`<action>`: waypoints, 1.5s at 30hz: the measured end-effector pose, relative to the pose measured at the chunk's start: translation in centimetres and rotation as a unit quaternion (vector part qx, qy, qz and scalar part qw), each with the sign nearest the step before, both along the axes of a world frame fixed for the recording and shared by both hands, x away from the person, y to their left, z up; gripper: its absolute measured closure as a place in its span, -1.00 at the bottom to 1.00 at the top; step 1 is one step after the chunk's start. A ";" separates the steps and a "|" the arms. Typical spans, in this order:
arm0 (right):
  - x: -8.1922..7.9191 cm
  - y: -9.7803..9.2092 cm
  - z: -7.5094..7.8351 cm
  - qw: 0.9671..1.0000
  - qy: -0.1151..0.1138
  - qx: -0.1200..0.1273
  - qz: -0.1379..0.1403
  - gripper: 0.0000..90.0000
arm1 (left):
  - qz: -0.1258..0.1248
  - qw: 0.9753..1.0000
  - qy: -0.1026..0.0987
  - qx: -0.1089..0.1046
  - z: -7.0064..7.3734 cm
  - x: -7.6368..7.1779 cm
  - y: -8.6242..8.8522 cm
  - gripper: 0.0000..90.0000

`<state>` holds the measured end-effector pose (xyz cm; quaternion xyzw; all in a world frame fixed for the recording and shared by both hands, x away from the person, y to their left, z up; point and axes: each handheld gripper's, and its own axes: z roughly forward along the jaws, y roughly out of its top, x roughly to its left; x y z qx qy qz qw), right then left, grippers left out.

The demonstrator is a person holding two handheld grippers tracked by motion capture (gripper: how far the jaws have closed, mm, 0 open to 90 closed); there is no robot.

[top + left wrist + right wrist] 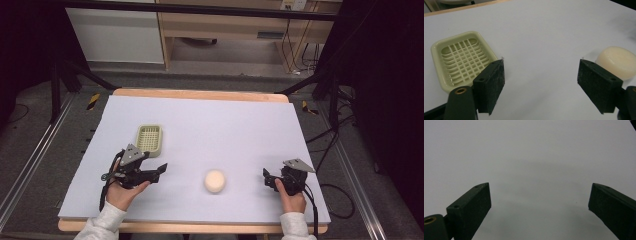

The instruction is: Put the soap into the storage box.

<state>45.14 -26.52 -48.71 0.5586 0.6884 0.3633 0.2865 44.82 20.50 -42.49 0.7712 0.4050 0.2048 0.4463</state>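
Soap dish (149, 139), pale-green plastic, rounded rectangle with slatted grid floor, long axis running away from me, sits just beyond my left gripper (150, 170), whose jaws stand spread and empty; round cream soap bar (214, 180) lies well right of it; right gripper (269, 179) likewise spread, empty.

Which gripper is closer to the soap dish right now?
The left gripper: the pale green soap dish lies just beyond it, while the right gripper sits past the round soap.
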 end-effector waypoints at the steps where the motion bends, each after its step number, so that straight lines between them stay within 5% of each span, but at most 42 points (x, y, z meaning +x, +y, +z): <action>1: 0.0 0.0 0.0 1.000 0.001 0.000 0.000 -0.89 | -0.001 1.000 0.000 0.002 0.0 0.0 -0.1 -0.52; 45: 0.0 0.0 0.0 1.000 0.002 -0.002 -0.004 -0.89 | -0.063 0.998 0.010 0.018 0.2 0.3 -6.3 -0.49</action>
